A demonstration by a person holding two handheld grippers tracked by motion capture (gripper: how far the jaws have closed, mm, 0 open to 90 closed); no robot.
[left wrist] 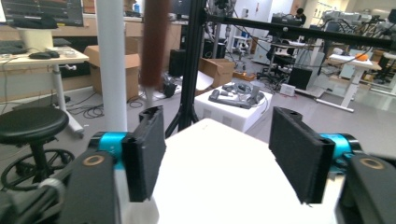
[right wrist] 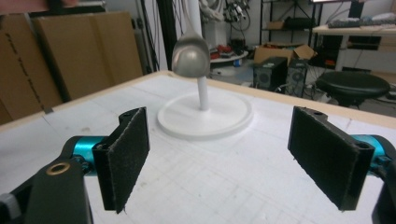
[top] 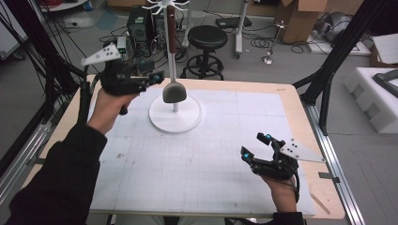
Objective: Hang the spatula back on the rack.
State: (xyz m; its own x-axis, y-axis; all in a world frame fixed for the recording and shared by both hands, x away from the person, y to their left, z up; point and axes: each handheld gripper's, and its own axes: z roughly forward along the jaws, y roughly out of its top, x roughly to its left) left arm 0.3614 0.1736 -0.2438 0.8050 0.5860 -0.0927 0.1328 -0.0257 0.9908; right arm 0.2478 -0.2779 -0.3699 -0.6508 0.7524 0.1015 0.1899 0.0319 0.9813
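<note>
A: Grey ladle [top: 174, 92], brown handle: hangs on the white rack [top: 175, 115], table's twelve o'clock.
B: Left gripper [top: 157, 77]: spread, nothing between, at the ladle's nine o'clock. Right gripper [top: 256, 146]: spread, five o'clock.

The left gripper [top: 157, 77] is held raised on a lifted forearm, its jaws apart with nothing between them. The right gripper [top: 256, 146] sits low, jaws wide and empty.
</note>
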